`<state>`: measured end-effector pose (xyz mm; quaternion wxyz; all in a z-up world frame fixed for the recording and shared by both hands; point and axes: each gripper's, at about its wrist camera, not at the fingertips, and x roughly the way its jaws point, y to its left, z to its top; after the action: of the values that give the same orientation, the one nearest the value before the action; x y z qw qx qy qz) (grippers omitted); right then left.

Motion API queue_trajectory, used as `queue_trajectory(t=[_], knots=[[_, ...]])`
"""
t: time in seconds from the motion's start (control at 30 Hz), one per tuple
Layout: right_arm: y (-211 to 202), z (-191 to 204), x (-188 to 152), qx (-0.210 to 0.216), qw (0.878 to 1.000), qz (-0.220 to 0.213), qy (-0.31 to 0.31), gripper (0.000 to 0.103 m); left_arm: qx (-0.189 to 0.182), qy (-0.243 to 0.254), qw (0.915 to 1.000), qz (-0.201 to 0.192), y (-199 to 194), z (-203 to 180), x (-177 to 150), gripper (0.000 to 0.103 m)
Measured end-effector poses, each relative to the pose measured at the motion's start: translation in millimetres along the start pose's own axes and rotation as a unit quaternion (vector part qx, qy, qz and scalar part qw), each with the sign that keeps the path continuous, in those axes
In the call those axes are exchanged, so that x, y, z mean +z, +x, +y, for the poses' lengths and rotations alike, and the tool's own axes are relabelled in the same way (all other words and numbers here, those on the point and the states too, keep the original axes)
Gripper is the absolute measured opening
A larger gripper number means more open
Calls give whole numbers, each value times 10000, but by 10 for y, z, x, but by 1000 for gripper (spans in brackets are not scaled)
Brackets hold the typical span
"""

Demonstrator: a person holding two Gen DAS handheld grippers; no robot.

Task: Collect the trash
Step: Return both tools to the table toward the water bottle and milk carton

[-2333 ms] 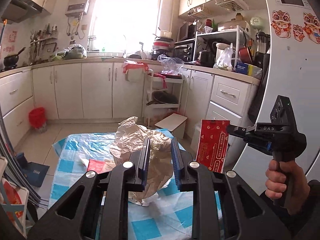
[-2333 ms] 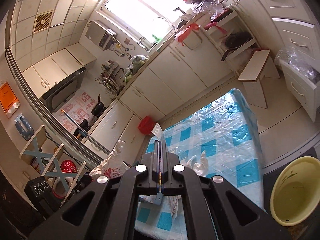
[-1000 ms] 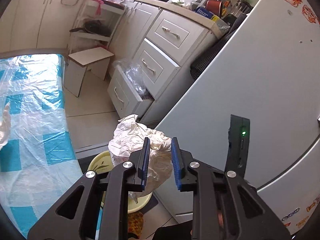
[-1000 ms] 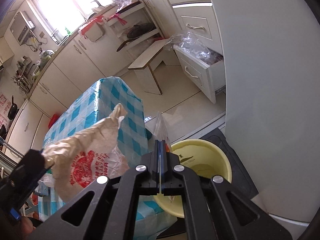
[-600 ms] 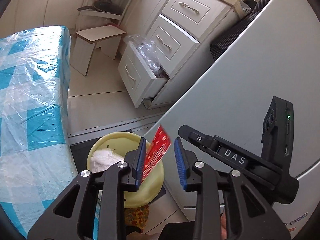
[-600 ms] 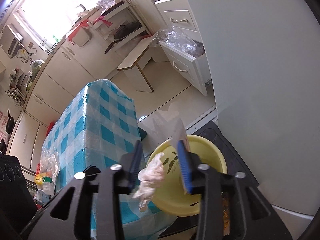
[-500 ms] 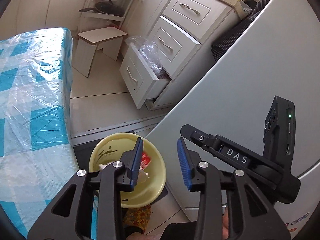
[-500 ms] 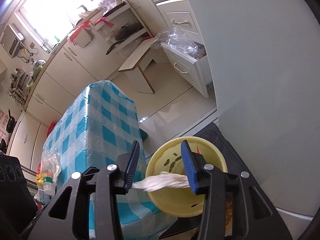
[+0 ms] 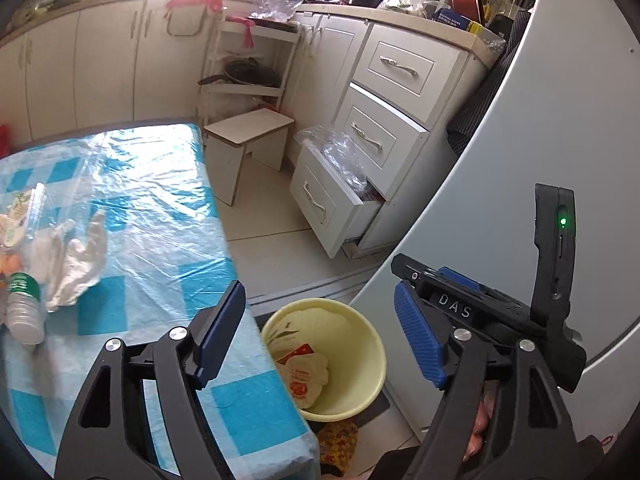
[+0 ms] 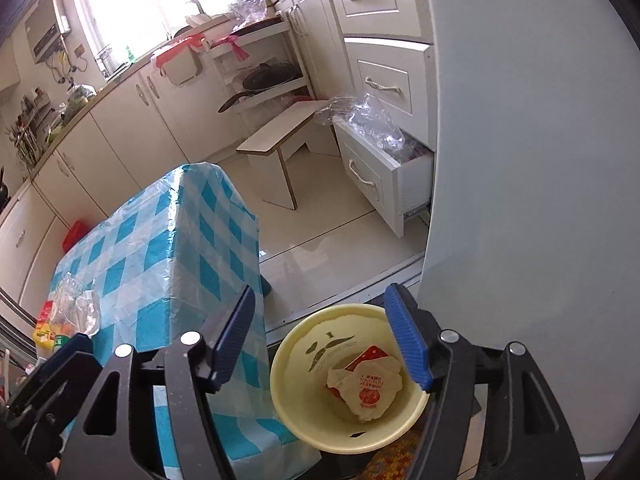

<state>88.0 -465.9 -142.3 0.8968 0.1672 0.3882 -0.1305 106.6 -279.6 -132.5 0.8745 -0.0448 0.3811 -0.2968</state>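
trash wrappers lie in the yellow bin; your left hand-held gripper and right hand-held gripper both spread wide, holding nothing.

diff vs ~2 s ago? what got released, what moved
Both grippers let go. The left gripper dropped the crumpled paper wrapper and the right gripper the red packet; both now lie in the yellow bin, and both grippers are open and empty above it. The checkered table and its leftover trash are unchanged.

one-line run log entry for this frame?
left gripper: open | right gripper: open | paper wrapper in yellow bin | crumpled tissue on table
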Motion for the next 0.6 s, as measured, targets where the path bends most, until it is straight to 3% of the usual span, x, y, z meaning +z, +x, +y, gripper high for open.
queue_trajectory(t=[0.17, 0.6], knots=[[-13, 256, 11, -105, 9988, -175, -438, 71, 369, -73, 9991, -212, -278, 211, 24, 81], [-130, 722, 18, 35, 9955, -448, -835, 78, 980, -169, 9943, -386, -646, 623, -81, 87]])
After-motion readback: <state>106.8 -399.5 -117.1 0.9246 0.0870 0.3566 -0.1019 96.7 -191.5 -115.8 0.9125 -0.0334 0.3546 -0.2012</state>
